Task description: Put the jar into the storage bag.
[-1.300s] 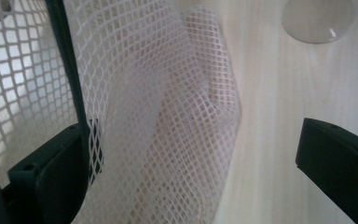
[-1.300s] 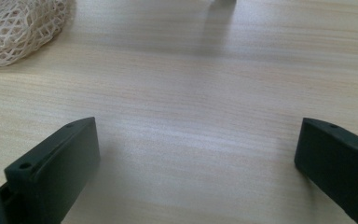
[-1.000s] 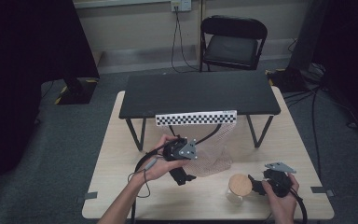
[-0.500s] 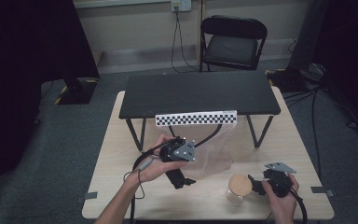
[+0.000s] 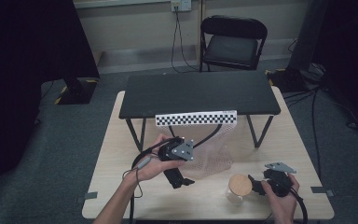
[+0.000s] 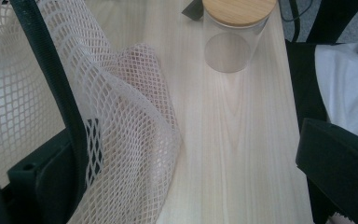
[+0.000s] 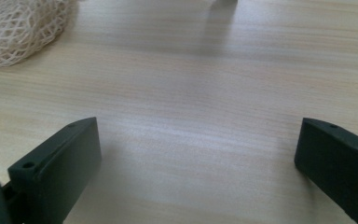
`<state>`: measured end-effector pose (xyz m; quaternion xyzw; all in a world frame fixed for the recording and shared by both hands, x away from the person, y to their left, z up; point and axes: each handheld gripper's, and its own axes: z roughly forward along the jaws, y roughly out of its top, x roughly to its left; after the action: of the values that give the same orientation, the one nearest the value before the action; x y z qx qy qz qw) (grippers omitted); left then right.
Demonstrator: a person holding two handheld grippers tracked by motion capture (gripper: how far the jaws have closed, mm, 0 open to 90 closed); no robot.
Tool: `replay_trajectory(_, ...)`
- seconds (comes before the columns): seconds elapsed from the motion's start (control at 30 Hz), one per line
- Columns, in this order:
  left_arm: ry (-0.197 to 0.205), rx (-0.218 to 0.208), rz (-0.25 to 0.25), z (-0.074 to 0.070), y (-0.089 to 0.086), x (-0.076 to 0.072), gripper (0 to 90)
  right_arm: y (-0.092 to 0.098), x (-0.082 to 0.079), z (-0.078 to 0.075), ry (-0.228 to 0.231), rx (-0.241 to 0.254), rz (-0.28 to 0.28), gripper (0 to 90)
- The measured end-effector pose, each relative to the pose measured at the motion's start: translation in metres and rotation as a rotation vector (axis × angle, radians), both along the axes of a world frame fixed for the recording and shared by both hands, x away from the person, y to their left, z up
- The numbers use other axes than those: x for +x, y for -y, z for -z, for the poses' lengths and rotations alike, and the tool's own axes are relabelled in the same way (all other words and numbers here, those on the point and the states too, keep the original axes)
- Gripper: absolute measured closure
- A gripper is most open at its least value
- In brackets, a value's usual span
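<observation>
A white mesh bag (image 5: 210,148) with a black strap (image 6: 56,88) hangs slack off the black table's front edge and pools on the wooden table. My left gripper (image 5: 179,177) is open beside it. In the left gripper view (image 6: 182,149), the mesh drapes over the left jaw and the strap crosses in front of it. A glass jar with a bamboo lid (image 5: 239,186) stands to the right, also seen as the jar (image 6: 237,32) beyond the bag. My right gripper (image 5: 257,184) sits just right of the jar, open (image 7: 196,140) over bare wood, holding nothing.
A low black table (image 5: 200,93) with a checkered strip (image 5: 196,118) stands on the wooden table (image 5: 121,186); its legs come down left and right of the bag. A black chair (image 5: 233,44) stands behind. White cloth (image 6: 345,84) lies past the table's edge.
My left hand and gripper have shifted slightly at the bag's edge. The right gripper and the jar have not moved.
</observation>
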<state>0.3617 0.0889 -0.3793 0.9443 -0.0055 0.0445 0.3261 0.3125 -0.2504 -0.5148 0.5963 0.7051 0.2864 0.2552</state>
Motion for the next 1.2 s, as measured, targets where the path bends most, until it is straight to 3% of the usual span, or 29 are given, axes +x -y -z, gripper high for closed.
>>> replay_trajectory(0.2,0.011,0.012,-0.013,0.002,0.001,-0.001,0.5,0.005,-0.002,-0.003,0.016,0.047,-0.010,1.4)
replay_trajectory(0.6,0.006,0.011,-0.006,0.002,0.000,-0.001,0.5,0.011,-0.008,-0.014,0.045,0.087,-0.010,1.4)
replay_trajectory(1.03,0.007,0.021,-0.015,0.004,0.000,0.000,0.5,0.010,-0.016,-0.028,0.128,0.083,0.026,1.3)
replay_trajectory(1.2,0.008,0.021,-0.012,0.004,0.000,0.000,0.4,0.012,-0.020,-0.037,0.136,0.110,0.018,1.6)
